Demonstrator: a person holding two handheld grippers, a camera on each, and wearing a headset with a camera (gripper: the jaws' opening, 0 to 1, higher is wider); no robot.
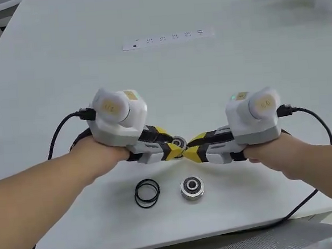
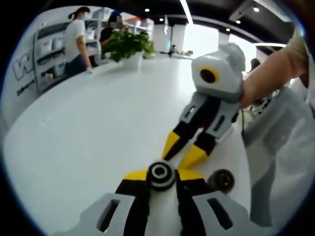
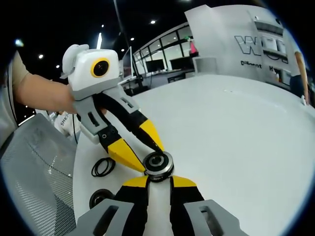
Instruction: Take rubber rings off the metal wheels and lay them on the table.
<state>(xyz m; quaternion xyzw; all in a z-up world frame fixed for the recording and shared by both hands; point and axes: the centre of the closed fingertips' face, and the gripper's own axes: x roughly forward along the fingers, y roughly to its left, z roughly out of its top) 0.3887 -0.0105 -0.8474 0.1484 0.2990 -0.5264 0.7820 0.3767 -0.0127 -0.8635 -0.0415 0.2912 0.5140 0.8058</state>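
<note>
The left gripper (image 1: 173, 147) is clamping a small round silver metal wheel (image 1: 178, 141) between its yellow-tipped jaws, holding it above the white table (image 1: 236, 68). The right gripper (image 1: 191, 147) is facing it from 3 o'clock with its tips right at the wheel's rim; I cannot tell whether they are gripping. Thin black rubber rings (image 1: 147, 192) are lying on the table at 7 o'clock of the held wheel. A second silver metal wheel (image 1: 192, 187) is resting at 6 o'clock, just beside them.

Open office, white table (image 1: 91, 33), desk monitors (image 3: 165, 64), potted plant (image 2: 127, 45)
</note>
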